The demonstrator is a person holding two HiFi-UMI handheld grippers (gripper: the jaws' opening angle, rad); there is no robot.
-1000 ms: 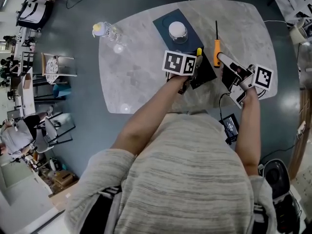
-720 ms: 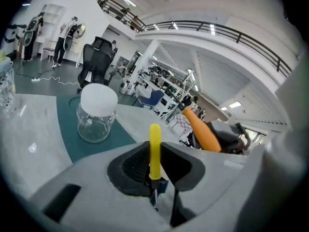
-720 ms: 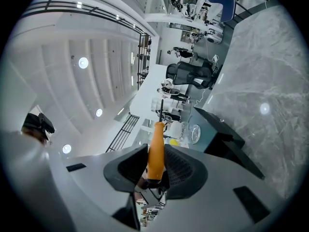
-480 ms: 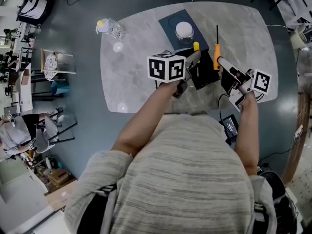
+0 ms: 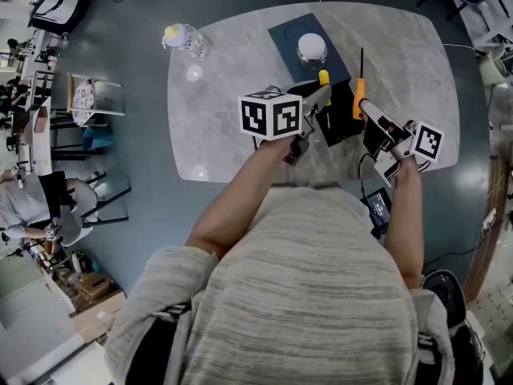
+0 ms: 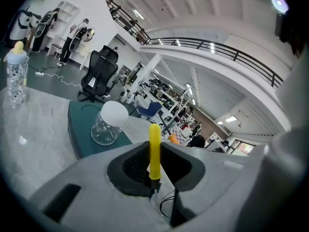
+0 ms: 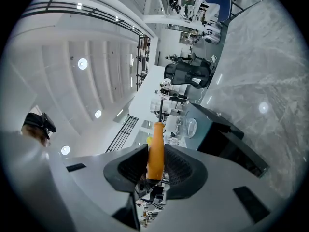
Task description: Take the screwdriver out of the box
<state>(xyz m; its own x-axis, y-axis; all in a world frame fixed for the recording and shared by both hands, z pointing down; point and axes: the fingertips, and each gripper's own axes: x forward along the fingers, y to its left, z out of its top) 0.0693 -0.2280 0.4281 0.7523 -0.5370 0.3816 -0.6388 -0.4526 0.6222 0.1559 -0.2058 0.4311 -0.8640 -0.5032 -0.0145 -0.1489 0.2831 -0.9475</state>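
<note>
1. Our left tongs (image 6: 155,159) pinch the yellow screwdriver (image 6: 154,141); its handle points away from us, above the black box (image 5: 343,125).
2. Our right tongs (image 7: 155,162) pinch the orange screwdriver (image 7: 156,151) by its handle, shaft pointing away, just right of the box.
3. The grey marble table (image 5: 232,111) carries a teal mat (image 5: 287,37) with a jar (image 5: 312,50); chairs stand around.

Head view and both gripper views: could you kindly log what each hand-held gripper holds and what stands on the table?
left hand-held gripper: shut on yellow screwdriver
right hand-held gripper: shut on orange screwdriver
black box: on the table, between the grippers
jar: white lid, on dark tray behind the box
bottle: yellow cap, table's far left edge
</note>
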